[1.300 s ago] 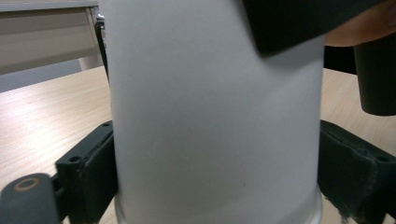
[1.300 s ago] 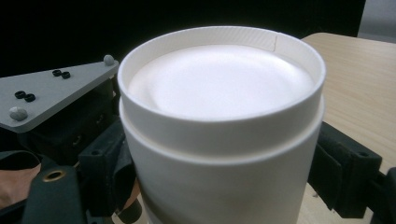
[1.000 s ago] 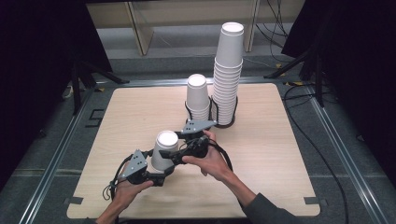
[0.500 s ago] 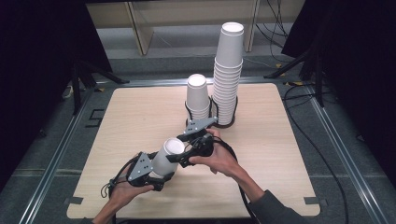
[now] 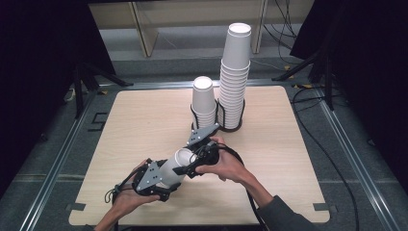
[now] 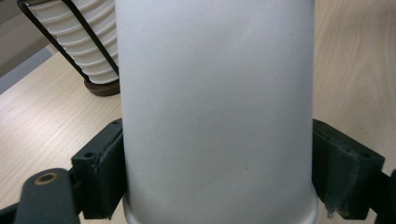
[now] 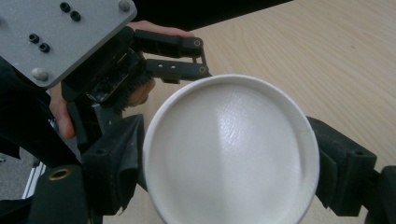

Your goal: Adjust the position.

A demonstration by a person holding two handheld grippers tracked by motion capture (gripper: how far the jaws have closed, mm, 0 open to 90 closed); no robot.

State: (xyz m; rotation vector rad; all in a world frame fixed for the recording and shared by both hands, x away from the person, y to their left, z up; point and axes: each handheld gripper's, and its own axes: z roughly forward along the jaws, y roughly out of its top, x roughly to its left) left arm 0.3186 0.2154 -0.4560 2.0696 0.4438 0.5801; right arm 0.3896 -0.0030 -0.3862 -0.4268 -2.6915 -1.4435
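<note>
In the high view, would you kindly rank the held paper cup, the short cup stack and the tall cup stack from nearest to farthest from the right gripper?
1. Held paper cup: at the right gripper, tilted, clamped by both grippers.
2. Short cup stack: beyond it, left side of the rack.
3. Tall cup stack: farthest, right of the short one.

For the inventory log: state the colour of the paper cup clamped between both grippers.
Plain white, no print; the paper cup shows best in the left gripper view.
</note>
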